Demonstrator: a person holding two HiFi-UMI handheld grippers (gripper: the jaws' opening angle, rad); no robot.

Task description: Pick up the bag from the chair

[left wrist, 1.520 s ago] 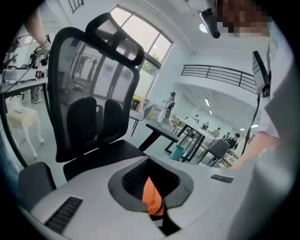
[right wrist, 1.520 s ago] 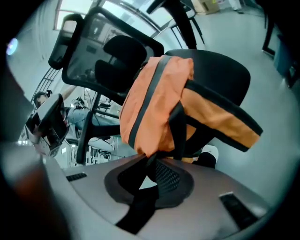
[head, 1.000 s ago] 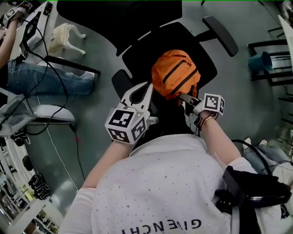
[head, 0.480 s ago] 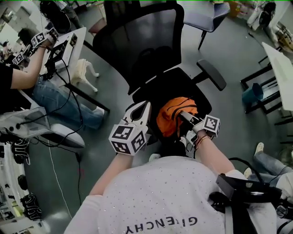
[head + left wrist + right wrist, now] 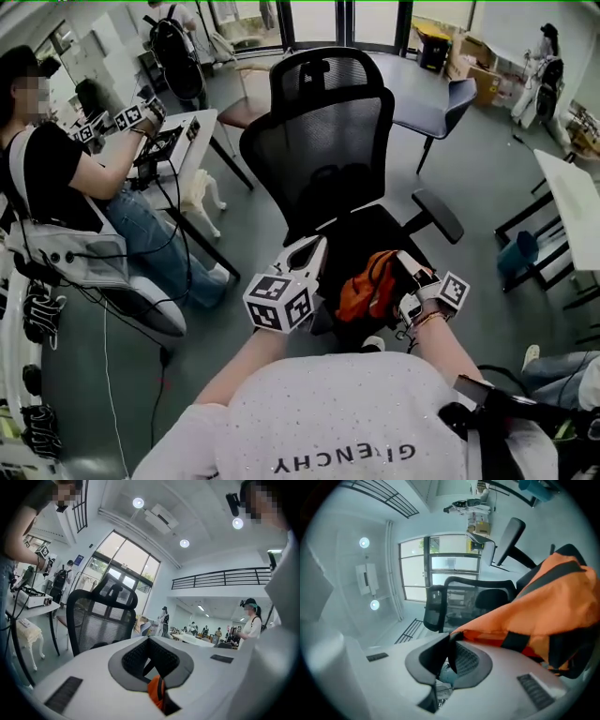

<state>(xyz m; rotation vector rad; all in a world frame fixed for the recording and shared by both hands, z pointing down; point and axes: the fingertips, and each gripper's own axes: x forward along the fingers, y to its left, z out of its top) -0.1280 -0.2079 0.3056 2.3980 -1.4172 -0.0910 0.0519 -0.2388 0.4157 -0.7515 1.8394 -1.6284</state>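
The orange bag (image 5: 366, 286) with black straps hangs just above the front of the black office chair's seat (image 5: 373, 225). My right gripper (image 5: 405, 264) is shut on its top edge. In the right gripper view the bag (image 5: 548, 606) fills the right side, and a black strap is pinched between the shut jaws of the right gripper (image 5: 451, 639). My left gripper (image 5: 312, 251) is left of the bag, apart from it, pointing at the mesh chair back (image 5: 328, 159). The left gripper (image 5: 150, 641) has its jaws shut. A sliver of the bag (image 5: 157, 693) shows through the gap near their base.
A seated person (image 5: 56, 178) works at a white table (image 5: 192, 141) on the left, with a small white figure (image 5: 202, 192) under it. A blue chair (image 5: 441, 103) stands behind the office chair. A table edge (image 5: 572, 197) and a teal bin (image 5: 520, 248) are at the right.
The bag has come up off the seat and toward me, held by the right gripper. Both grippers moved back with it, and the head view has tilted up to show the room.
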